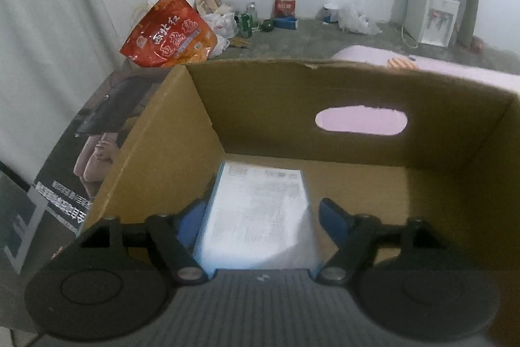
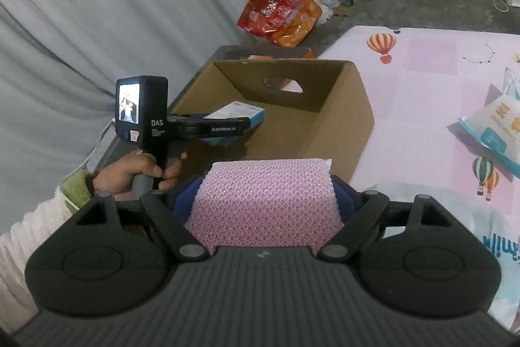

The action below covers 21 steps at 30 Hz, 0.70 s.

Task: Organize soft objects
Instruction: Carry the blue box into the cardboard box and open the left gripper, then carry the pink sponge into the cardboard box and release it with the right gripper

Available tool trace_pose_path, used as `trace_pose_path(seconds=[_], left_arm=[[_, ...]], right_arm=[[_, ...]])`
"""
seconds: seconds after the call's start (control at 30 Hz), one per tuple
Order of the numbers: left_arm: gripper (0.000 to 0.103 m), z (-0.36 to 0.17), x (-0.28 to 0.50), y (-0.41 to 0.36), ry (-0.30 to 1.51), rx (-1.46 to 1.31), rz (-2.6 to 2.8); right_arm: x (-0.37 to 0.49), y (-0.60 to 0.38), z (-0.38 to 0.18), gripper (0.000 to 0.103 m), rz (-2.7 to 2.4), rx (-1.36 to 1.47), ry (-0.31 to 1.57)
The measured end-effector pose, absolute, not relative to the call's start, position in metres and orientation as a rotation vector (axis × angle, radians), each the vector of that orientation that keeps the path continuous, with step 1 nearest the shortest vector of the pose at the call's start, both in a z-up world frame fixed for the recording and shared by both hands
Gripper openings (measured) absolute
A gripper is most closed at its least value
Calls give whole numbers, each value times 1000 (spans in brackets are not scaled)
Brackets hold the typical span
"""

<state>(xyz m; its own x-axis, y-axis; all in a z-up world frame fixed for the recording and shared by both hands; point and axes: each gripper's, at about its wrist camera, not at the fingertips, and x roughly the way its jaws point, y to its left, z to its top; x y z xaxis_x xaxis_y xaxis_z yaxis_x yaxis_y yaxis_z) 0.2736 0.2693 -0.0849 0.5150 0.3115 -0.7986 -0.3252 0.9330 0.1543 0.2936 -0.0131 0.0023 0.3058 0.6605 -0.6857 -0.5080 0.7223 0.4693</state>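
the left gripper (image 1: 260,217) reaches down into the open cardboard box (image 1: 325,93), its blue fingers (image 1: 334,217) spread wide on either side of a white and blue pack (image 1: 260,210); the right finger stands clear of the pack with a gap showing, while the left one lies close against its edge, and whether it touches is hard to tell through the blur; the pack looks to be resting toward the left of the box floor, though the gripper's body hides its near end; seen from the right wrist, the pack (image 2: 240,114) sits at the tip of the left gripper (image 2: 250,122) just over the box's (image 2: 341,119) near left corner, and a hand (image 2: 139,173) grips the tool's handle.

the right gripper (image 2: 265,200) is opened wide around a pink dimpled pack (image 2: 266,200), with blue fingers (image 2: 187,197) pressed to both of its sides, so it has hold of it; the pack is carried just in front of the box's near wall, above the pink balloon-printed mat (image 2: 422,80); another white and blue pack (image 2: 497,129) lies on the mat at the right, well apart from the box.
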Motion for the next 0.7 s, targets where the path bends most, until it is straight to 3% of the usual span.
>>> trace_pose_path(seconds=[0.2, 0.43, 0.7], left_arm=[[85, -59, 260, 269, 905, -63, 378], [85, 7, 207, 276, 802, -114, 431], [88, 45, 127, 304, 720, -231, 516]], right_arm=[[295, -11, 12, 82, 775, 184, 963], [307, 38, 41, 82, 786, 133, 937], [357, 149, -3, 83, 622, -41, 1051]])
